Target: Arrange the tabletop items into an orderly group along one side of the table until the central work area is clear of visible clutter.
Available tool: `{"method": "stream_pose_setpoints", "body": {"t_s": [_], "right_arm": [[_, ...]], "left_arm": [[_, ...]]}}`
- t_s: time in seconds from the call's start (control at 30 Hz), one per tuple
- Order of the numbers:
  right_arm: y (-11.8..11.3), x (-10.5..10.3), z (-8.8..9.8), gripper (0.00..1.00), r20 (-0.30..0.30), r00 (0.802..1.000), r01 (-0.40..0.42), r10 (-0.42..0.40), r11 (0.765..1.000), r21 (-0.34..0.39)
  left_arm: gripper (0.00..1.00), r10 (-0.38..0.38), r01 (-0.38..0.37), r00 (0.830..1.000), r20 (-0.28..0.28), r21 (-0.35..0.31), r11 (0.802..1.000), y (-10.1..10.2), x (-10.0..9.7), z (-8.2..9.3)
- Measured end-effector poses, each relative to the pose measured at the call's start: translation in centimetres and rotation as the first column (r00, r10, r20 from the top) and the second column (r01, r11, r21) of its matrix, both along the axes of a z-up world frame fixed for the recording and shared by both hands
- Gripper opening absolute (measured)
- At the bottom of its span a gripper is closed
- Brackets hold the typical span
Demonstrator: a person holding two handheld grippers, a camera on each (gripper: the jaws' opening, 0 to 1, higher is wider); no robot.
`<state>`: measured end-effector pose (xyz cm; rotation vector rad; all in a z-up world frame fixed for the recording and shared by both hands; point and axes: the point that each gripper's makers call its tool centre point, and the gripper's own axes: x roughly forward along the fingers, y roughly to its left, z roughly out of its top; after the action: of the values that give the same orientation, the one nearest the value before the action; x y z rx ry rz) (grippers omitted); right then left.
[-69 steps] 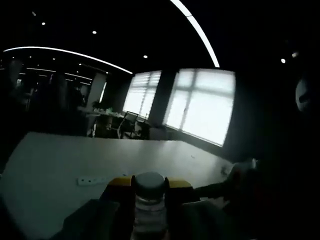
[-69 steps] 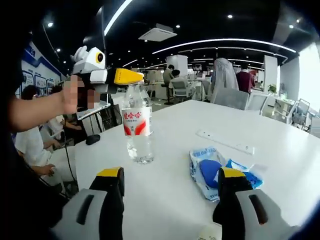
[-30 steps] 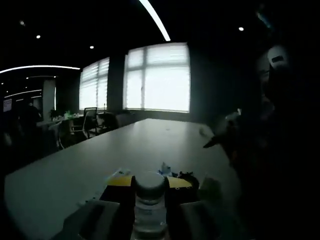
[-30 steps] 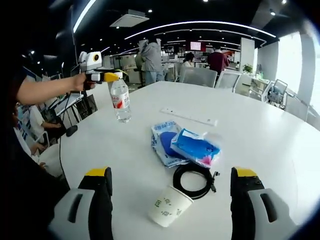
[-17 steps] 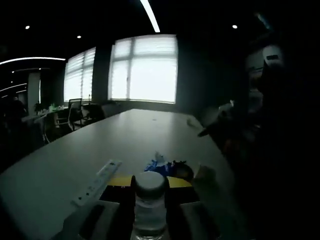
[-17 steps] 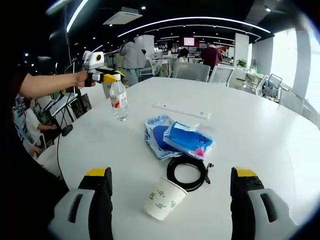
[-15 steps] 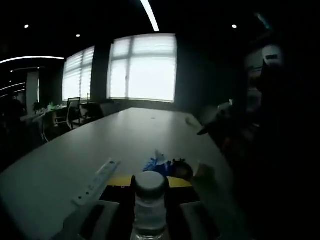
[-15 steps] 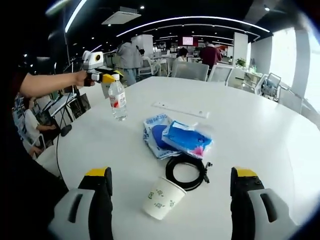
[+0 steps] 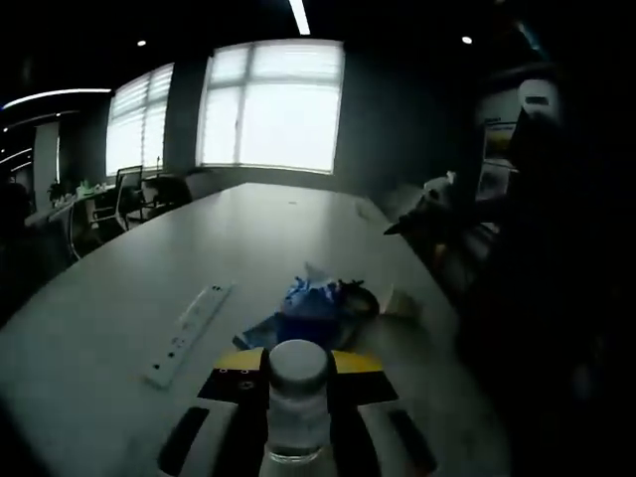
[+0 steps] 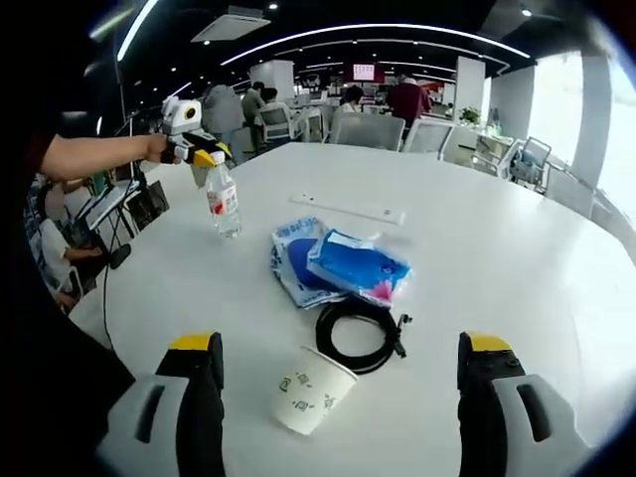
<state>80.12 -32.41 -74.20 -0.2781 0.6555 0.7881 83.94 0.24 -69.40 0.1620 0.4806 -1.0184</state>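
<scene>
Left gripper (image 10: pixel 204 157) clamped on the neck of the water bottle (image 10: pixel 223 203), just below the cap; bottle upright, base at or just above the table (image 10: pixel 517 258), contact not discernible. Same bottle directly between the jaws in the left gripper view (image 9: pixel 298 397). Right gripper (image 10: pixel 338 422) spread wide, holding nothing. Directly ahead of it, between the jaw lines: paper cup (image 10: pixel 301 390) lying on its side, nearest; coiled black cable (image 10: pixel 360 334) just beyond; 2 blue packets (image 10: pixel 333 262) stacked past the cable; white power strip (image 10: pixel 348 209) farthest. Handling judgement: bottle rigid at the neck, thin and slippery at the body, moderately heavy if full; neck hold adequate. Cup light and easily crushed; grip lightly at the rim. Packets soft; pinch at an edge. Cable floppy; take across the coil.
</scene>
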Motion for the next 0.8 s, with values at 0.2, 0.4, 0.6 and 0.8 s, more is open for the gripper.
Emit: {"method": "stream_pose_setpoints", "body": {"t_s": [0.2,0.4,0.6,0.8], "right_arm": [[0.0,0.1,-0.4,0.94,-0.008,1.000,-0.002,0.002,1.000,-0.006],[-0.2,-0.1,-0.9,0.94,-0.022,1.000,-0.005,0.005,1.000,-0.018],[-0.4,-0.2,-1.3,0.93,-0.032,0.999,-0.006,0.005,1.000,-0.028],[-0.3,-0.1,-1.5,0.93,-0.035,0.999,-0.013,0.012,0.999,-0.035]], "left_arm": [[0.18,-0.045,0.045,0.999,-0.018,0.024,0.999,0.6,-0.1,0.0],[0.18,-0.082,0.085,0.996,-0.034,0.073,0.994,1.5,-0.4,-0.4],[0.19,-0.106,0.110,0.993,-0.049,0.098,0.989,1.8,-0.6,-0.8],[0.19,-0.114,0.120,0.992,-0.061,0.113,0.986,2.1,-0.5,-1.3]]}}
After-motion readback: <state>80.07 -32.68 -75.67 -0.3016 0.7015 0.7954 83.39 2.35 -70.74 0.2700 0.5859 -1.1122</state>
